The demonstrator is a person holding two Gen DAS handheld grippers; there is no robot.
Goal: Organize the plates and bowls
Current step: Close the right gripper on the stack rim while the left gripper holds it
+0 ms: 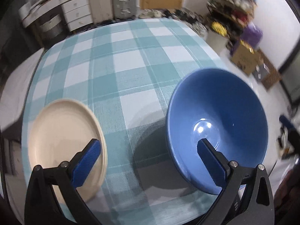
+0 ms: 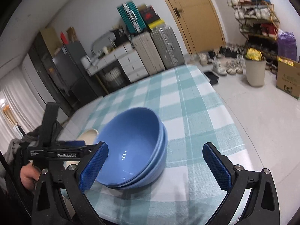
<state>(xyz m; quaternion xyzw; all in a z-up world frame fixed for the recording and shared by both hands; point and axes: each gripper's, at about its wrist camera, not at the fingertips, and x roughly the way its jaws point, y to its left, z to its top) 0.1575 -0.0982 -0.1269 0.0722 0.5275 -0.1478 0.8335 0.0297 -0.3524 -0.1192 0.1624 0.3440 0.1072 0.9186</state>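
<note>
Bowls [image 2: 135,150] already nested in one blue stack near the counter [image 1: 120,60] front edge, cream plate [image 1: 63,135] just beside them – both tools, left [image 1: 148,161] and right [image 2: 155,166], gape wide and empty; little apparently remains

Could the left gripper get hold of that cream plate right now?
Probably yes. The left gripper is open and holds nothing, and the cream plate lies bare on the checked tablecloth beside its left finger, with nothing stacked on it.
</note>
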